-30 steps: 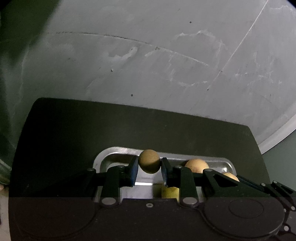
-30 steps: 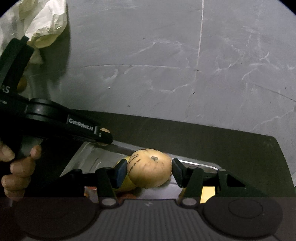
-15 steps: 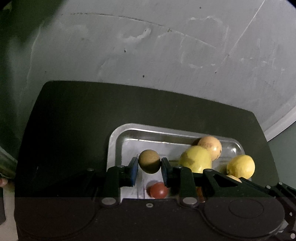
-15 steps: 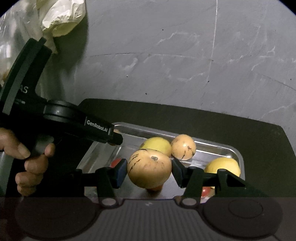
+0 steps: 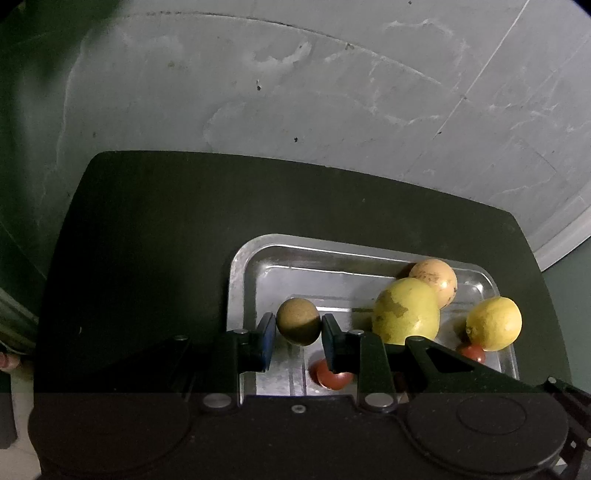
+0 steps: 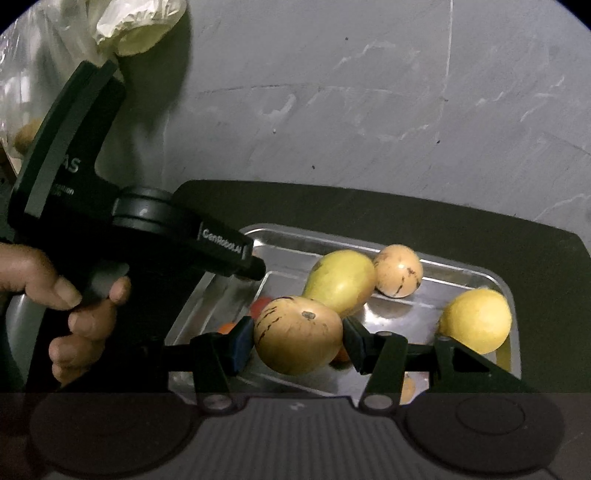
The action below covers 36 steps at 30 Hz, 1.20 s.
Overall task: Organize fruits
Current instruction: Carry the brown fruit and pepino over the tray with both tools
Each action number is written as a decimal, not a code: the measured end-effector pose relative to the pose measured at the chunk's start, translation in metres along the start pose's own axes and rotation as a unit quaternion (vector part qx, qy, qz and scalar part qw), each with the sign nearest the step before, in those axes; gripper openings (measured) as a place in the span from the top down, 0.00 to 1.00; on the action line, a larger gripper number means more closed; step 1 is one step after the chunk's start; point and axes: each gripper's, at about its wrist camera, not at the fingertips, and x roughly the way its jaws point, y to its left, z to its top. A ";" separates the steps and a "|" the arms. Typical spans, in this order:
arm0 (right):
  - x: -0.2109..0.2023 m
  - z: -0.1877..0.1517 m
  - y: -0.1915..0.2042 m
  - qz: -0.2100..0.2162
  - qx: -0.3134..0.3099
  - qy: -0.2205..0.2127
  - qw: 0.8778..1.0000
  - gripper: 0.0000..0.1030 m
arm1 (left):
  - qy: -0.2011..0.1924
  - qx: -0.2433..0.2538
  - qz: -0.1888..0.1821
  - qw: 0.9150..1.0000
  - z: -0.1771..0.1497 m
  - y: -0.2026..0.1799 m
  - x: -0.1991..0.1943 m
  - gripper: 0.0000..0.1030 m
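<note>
My left gripper (image 5: 298, 332) is shut on a small round brown fruit (image 5: 297, 321), held above the left part of a metal tray (image 5: 240, 266). My right gripper (image 6: 299, 341) is shut on a tan melon with dark streaks (image 6: 297, 339), above the same tray (image 6: 476, 275). In the tray lie a yellow-green mango (image 5: 404, 314) (image 6: 340, 282), a tan streaked melon (image 5: 436, 278) (image 6: 399, 271), a lemon (image 5: 493, 323) (image 6: 474, 321) and small red tomatoes (image 5: 330, 376). The left gripper's body (image 6: 147, 229) and the hand holding it (image 6: 74, 314) show at the left of the right wrist view.
The tray rests on a black mat (image 5: 147, 240) on a grey scuffed surface (image 5: 332, 110). A crumpled plastic bag (image 6: 122, 26) with a brown fruit (image 6: 26, 136) inside lies at the far left. The mat left of the tray is bare.
Both grippers have risen and drawn back with their fruits still held. More of the tray and its fruit has come into view.
</note>
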 end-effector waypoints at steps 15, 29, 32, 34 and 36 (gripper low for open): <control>0.011 -0.005 0.002 0.002 0.017 0.022 1.000 0.44 | 0.007 0.014 0.002 1.000 0.010 -0.003 0.015 0.72; 0.021 -0.008 -0.004 0.001 0.035 0.036 0.999 0.44 | 0.013 0.022 0.002 1.000 0.017 -0.007 0.025 0.72; 0.022 -0.009 -0.003 0.000 0.038 0.038 0.999 0.44 | 0.013 0.024 0.002 1.000 0.016 -0.007 0.025 0.72; 0.023 -0.010 -0.003 -0.001 0.040 0.039 0.998 0.44 | 0.013 0.024 0.002 1.000 0.016 -0.008 0.025 0.72; 0.024 -0.009 -0.004 -0.001 0.041 0.041 0.998 0.44 | 0.013 0.025 0.002 1.000 0.017 -0.008 0.025 0.72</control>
